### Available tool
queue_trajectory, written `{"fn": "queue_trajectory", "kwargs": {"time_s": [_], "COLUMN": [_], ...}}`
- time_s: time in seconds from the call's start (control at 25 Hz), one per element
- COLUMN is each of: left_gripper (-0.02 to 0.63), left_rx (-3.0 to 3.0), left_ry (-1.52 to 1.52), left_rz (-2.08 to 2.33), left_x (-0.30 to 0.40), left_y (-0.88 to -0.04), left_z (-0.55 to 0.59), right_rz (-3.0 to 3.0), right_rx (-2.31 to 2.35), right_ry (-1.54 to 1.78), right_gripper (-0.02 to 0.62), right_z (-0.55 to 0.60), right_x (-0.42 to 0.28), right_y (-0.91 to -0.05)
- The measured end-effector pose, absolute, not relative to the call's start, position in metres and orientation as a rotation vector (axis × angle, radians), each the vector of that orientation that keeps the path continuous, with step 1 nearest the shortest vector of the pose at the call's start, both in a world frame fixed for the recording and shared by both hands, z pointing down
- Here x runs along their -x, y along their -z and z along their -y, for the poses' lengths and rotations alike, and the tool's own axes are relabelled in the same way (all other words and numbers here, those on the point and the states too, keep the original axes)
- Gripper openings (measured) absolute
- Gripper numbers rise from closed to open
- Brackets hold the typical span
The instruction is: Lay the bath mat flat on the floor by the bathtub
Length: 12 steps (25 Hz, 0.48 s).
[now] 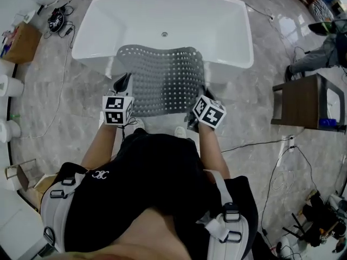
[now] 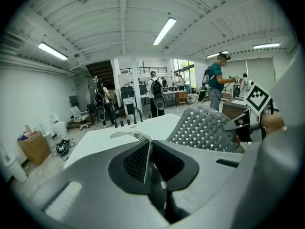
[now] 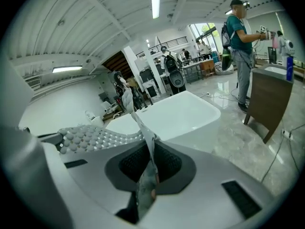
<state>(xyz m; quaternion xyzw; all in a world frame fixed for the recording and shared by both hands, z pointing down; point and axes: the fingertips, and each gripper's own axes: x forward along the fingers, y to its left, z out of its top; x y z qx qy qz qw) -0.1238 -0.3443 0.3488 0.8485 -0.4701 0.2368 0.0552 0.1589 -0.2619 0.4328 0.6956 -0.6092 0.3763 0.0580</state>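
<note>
A grey perforated bath mat [image 1: 162, 80] hangs in the air between my two grippers, its far end draped over the near rim of the white bathtub [image 1: 162, 20]. My left gripper [image 1: 123, 82] is shut on the mat's near left corner; in the left gripper view the thin mat edge [image 2: 148, 157] runs between the jaws and the mat [image 2: 205, 128] spreads to the right. My right gripper [image 1: 205, 93] is shut on the near right corner; in the right gripper view the mat edge [image 3: 148, 149] stands pinched between the jaws, the rest of the mat [image 3: 90, 137] lying left.
Marble floor [image 1: 244, 102] surrounds the tub. A dark wooden cabinet [image 1: 306, 102] stands to the right, cardboard boxes [image 1: 21, 42] and cables to the left. A cable [image 1: 255, 142] crosses the floor near my right. People stand in the background [image 3: 240, 42].
</note>
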Motion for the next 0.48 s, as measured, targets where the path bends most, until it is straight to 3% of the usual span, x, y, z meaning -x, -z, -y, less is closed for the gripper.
{"fn": "queue_trajectory", "kwargs": {"time_s": [0.48], "left_gripper": [0.021], "left_rx": [-2.497], "left_ry": [-0.891], "left_rz": [1.217], "left_x": [0.184], "left_y": [-0.415], "left_z": [0.369], "right_rz": [1.569], "right_rx": [-2.102], "right_ry": [-1.276], "right_gripper": [0.025], "right_z": [0.243], "right_x": [-0.142], "right_y": [-0.496]}}
